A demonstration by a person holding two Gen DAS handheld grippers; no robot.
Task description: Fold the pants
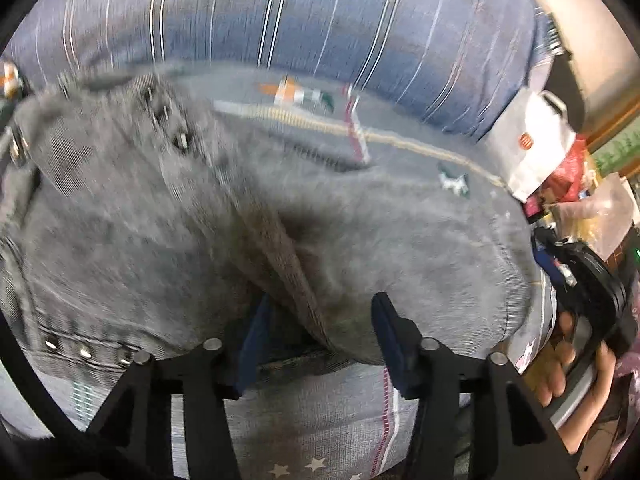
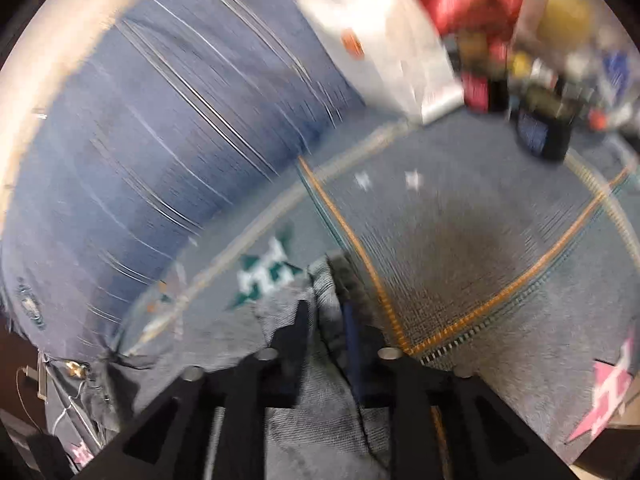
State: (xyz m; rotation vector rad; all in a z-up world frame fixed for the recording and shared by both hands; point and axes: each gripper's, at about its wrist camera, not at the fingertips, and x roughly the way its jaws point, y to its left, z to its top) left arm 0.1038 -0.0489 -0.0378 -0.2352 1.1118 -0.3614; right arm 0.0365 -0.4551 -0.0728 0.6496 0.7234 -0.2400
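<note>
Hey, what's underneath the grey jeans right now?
The grey denim jeans lie on a grey-blue patterned blanket with stars and woven stripes. Only its borders around the jeans show; whatever lies beneath the denim itself is covered.

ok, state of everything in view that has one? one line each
grey jeans: bunched on the bed, not yet folded flat
left gripper: jaws apart, jeans fabric between them, not pinched
right gripper: jaws apart over the jeans edge; grip unclear in the blur
white paper bag: upright beside the striped bedding
</note>
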